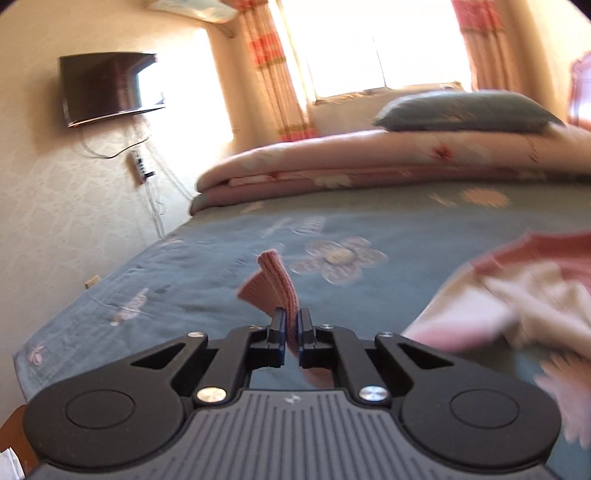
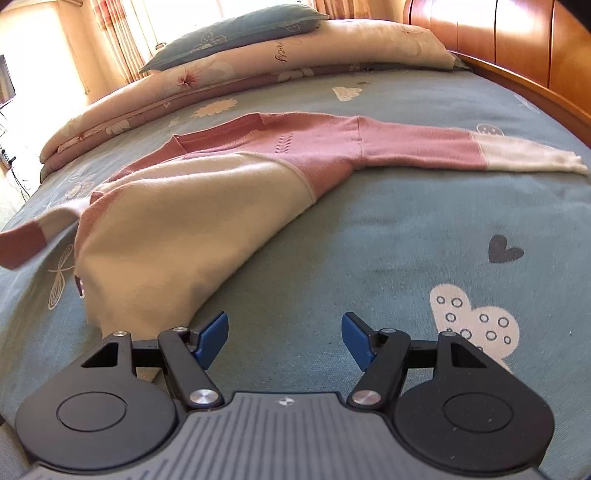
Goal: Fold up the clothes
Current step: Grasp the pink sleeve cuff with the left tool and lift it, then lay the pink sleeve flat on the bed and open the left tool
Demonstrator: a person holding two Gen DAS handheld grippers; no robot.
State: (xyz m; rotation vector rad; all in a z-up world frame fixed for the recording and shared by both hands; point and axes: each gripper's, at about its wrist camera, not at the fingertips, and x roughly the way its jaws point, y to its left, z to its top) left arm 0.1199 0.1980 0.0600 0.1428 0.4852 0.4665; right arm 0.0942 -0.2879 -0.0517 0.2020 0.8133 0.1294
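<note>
I have the left gripper (image 1: 291,325) with its jaws clamped on the pink cuff (image 1: 275,286), lifting that sleeve off the bed (image 2: 369,240) to fold it over the sweater (image 2: 207,199), while the right gripper (image 2: 284,336) waits with jaws spread and empty beside the hem.

sweater (image 2: 229,192): pink top and upper sleeves, cream lower body and sleeve ends; small knitted motif on the pink chest
cuff (image 1: 282,291): ribbed pink
sheet (image 2: 369,236): blue-grey, printed with pale flowers, cream dotted heart, dark heart
quilt (image 2: 236,74): cream and dusty pink, floral
pillow (image 2: 236,29): blue-grey, pale flower outline
curtains (image 1: 273,70): orange-striped with pink bands
headboard (image 2: 517,44): red-brown wood
TV (image 1: 103,86): dark
left claw (image 1: 291,328): black, blue pads
right claw (image 2: 284,336): black, blue pads
</note>
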